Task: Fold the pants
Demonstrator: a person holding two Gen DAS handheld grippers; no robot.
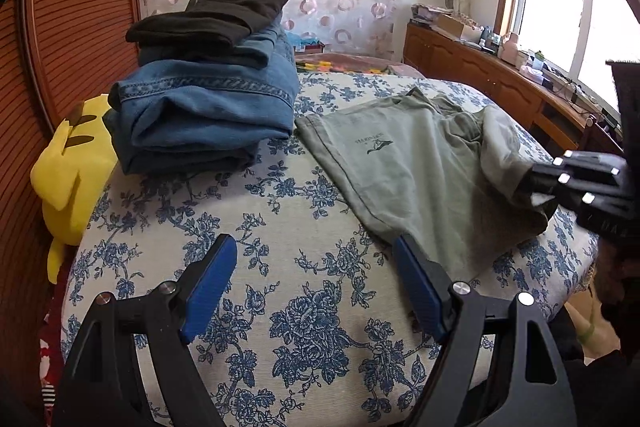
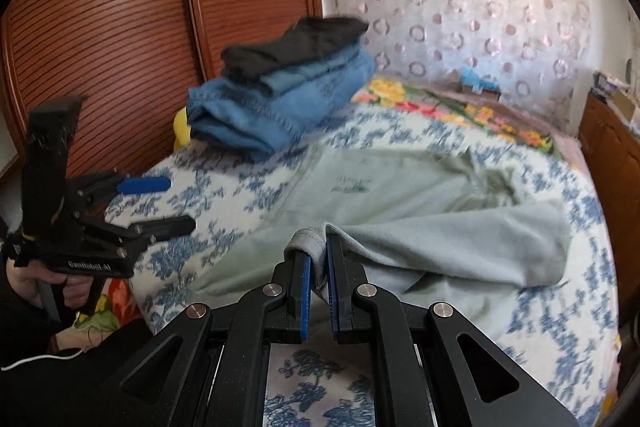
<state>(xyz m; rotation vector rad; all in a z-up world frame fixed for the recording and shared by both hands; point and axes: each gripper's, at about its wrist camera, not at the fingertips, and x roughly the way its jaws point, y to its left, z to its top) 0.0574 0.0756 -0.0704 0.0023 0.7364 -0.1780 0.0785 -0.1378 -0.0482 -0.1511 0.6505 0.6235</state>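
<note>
Pale green pants (image 1: 404, 163), soft matte cotton, lie partly folded on the bed cover (image 1: 256, 251), a woven cream cloth printed with blue roses. One leg carries a small dark printed logo with lettering too small to read. Right gripper (image 2: 318, 263) is clenched on a bunched hem of the pants, blue ribbed pads pinching the fabric. Left gripper (image 1: 316, 267) hangs released over the cover, jaws wide, empty; its black frame reads "GenRobot.AI". Behind sits a stack of folded blue jeans (image 1: 204, 107), stitched seams showing, topped by a black garment (image 1: 212, 15). A yellow plush toy (image 1: 68, 179) leans against ribbed wooden doors (image 1: 80, 27).
</note>
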